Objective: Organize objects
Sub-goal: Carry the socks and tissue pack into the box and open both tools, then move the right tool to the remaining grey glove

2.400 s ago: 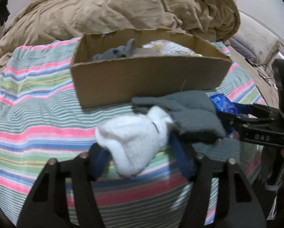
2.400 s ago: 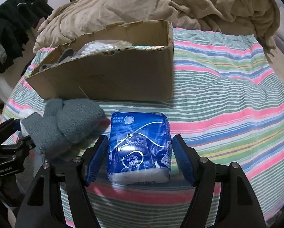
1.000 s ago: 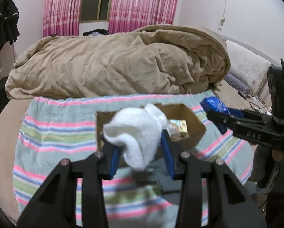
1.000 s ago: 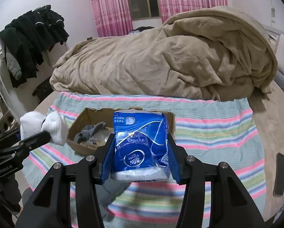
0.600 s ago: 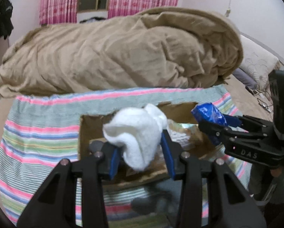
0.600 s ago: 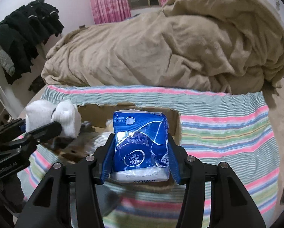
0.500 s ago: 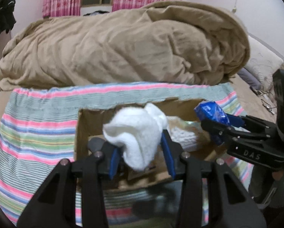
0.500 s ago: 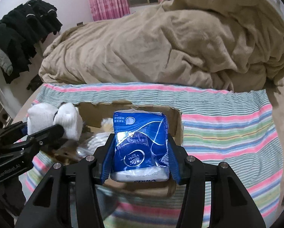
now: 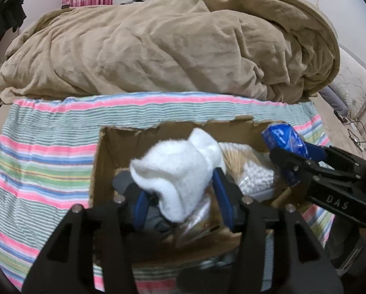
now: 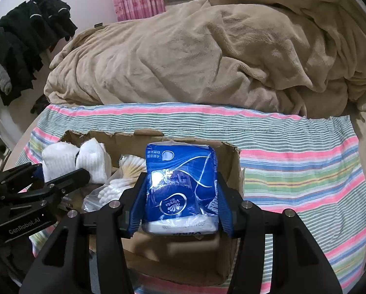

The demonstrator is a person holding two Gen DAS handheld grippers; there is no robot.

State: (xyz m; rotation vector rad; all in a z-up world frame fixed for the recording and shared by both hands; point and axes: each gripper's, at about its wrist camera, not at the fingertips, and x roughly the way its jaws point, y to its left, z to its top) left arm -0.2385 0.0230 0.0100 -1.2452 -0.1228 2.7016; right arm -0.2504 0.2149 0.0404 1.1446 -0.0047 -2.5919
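My left gripper [image 9: 180, 193] is shut on a white sock [image 9: 175, 171] and holds it over the open cardboard box [image 9: 102, 147]. The sock also shows in the right wrist view [image 10: 72, 161]. My right gripper [image 10: 180, 203] is shut on a blue tissue pack [image 10: 180, 186] and holds it above the box's right half [image 10: 234, 166]. The pack also shows in the left wrist view [image 9: 284, 138]. Inside the box lie a bag of cotton swabs [image 10: 116, 186], a grey sock [image 9: 124, 183] and other small items.
The box stands on a striped sheet [image 10: 293, 166] on a bed. A bunched tan blanket [image 9: 170, 49] fills the far side. Dark clothes [image 10: 26, 41] hang at the far left. A grey cloth [image 9: 207, 272] lies just in front of the box.
Both grippers rose from the sheet with their loads, then moved forward and down over the box. The box now looms larger beneath them.
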